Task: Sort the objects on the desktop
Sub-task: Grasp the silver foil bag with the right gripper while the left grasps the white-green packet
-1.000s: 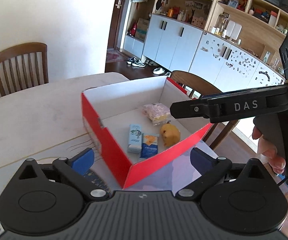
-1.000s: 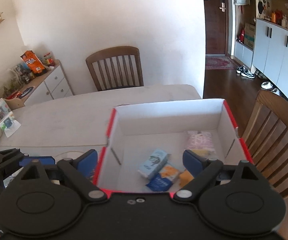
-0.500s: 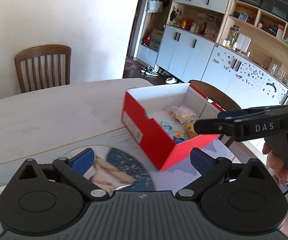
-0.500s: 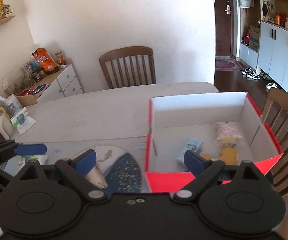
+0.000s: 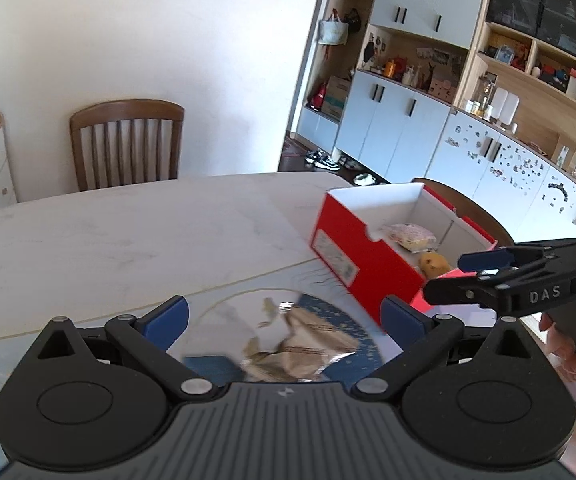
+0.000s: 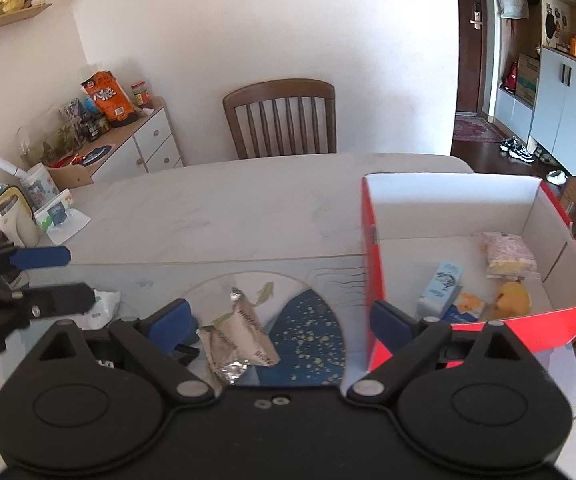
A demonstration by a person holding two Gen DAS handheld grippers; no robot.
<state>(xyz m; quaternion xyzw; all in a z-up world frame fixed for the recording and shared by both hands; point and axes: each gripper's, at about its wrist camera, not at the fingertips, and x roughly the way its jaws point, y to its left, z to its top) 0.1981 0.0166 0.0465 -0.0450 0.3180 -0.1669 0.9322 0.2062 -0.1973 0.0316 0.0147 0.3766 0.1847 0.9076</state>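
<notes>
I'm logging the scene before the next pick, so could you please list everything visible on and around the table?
Shoebox: 1, red outside, white inside, table's right.
Pink snack pack: 1, in box.
Blue carton: 1, in box.
Blue-orange sachet: 1, in box.
Yellow plush: 1, in box.
Foil wrapper: 1, silver-tan, on placemat.
Placemat: 1, blue-white.
Table: 1, pale marble.
Chairs: 2, brown.
Left gripper: open.
Right gripper: open.

My right tongs gape wide over a crumpled foil packet lying on the bench. To its right stands the red box, holding a blue carton, a pink wrapped snack and a yellow toy. My left tongs hang spread at the left edge.
</notes>
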